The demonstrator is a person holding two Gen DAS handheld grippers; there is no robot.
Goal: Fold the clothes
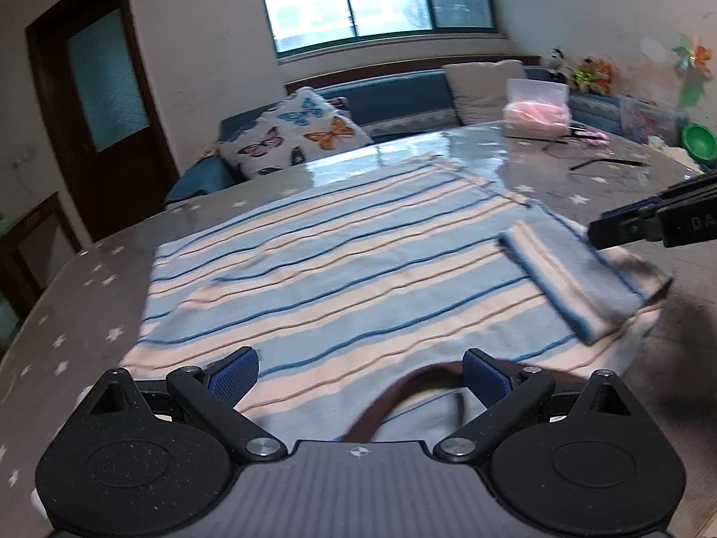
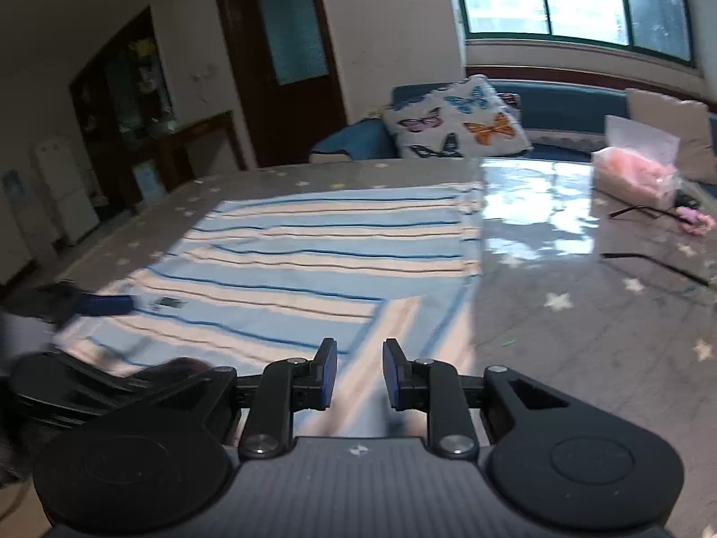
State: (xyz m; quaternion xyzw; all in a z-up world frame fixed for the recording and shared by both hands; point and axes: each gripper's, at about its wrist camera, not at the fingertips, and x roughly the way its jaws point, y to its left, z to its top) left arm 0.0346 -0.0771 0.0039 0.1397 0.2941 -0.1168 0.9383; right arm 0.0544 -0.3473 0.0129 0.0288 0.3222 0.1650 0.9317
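A blue and cream striped shirt [image 1: 340,269] lies flat on the grey star-patterned table [image 1: 89,278]. Its brown collar [image 1: 385,403] is nearest me and one sleeve [image 1: 573,282] is folded in over the body. My left gripper [image 1: 360,376] is open wide, just above the collar end and holding nothing. My right gripper [image 2: 358,372] is open with a narrower gap, above the sleeve edge of the shirt [image 2: 313,260], empty. It also shows in the left wrist view [image 1: 600,228] at the far right, beside the sleeve. The left gripper's blue pad [image 2: 105,304] shows at the shirt's left.
A pink tissue pack [image 1: 535,110] in a clear bag, dark thin sticks [image 1: 605,163] and a green bowl [image 1: 699,141] sit on the table's far right. A blue sofa with a butterfly cushion [image 1: 295,132] stands behind the table. A dark door [image 1: 98,89] is at left.
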